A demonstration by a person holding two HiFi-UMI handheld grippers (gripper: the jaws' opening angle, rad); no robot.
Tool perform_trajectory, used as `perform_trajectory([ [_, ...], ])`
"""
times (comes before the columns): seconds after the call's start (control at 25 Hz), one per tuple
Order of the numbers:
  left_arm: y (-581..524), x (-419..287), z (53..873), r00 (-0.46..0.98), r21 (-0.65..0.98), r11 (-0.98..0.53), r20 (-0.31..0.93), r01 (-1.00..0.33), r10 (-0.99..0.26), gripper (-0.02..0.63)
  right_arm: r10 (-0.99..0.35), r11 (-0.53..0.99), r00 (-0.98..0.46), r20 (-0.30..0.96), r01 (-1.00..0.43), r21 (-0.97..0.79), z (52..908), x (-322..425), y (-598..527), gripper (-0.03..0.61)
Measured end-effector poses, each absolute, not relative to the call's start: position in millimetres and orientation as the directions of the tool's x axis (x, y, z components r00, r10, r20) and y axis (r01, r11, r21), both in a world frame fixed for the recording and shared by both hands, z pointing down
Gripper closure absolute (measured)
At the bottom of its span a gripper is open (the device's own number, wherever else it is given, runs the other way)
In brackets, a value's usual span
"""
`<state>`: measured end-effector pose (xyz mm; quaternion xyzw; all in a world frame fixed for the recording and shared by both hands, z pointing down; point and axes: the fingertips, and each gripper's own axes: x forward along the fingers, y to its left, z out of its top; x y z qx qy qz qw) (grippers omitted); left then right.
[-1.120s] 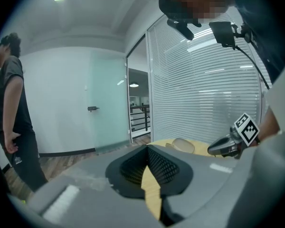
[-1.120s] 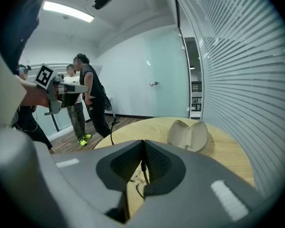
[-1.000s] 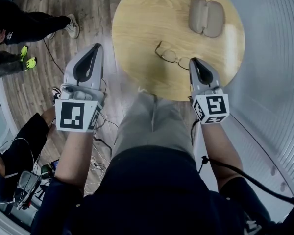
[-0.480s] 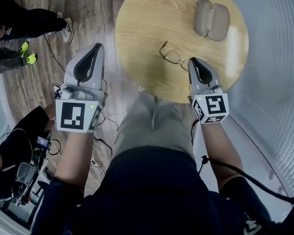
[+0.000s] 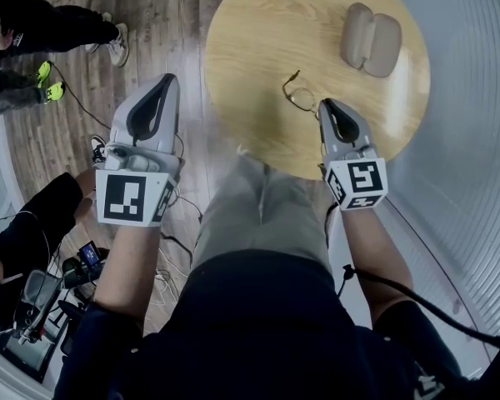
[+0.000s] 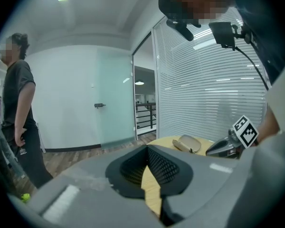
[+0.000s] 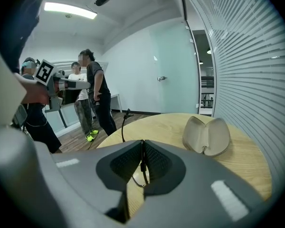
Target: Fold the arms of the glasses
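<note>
Glasses (image 5: 301, 98) are being pinched by the right gripper (image 5: 326, 104) at the near side of the round wooden table (image 5: 250, 48). Its jaws are being pressed together on a thin dark bit of the frame. One arm of the glasses is sticking out and is not folded yet. It cannot be told if the glasses are resting on the table or are lifted a little. The left gripper (image 5: 166, 79) is being held off to the side, over the floor, with its jaws closed up and nothing between them. An open glasses case (image 5: 371, 44) is lying farther back on the table, well apart from the glasses. To do this step well, the frame should probably be gripped softly so the thin wire is not bent. The left gripper will likely need to be brought over, so the arm can be pushed slowly in at its hinge until it is lying flat behind the lenses.
</note>
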<state>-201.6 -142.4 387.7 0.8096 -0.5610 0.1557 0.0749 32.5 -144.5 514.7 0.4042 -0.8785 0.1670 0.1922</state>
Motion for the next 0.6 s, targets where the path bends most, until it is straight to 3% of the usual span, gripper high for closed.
perform_trajectory([
  [0.6, -139, -216, 407, 0.284, -0.046, -0.321, 0.358, -0.946, -0.889, 0.612, -0.598, 0.651, -0.625, 0.502, -0.744, -0.152, 543, 14, -151, 0.551],
])
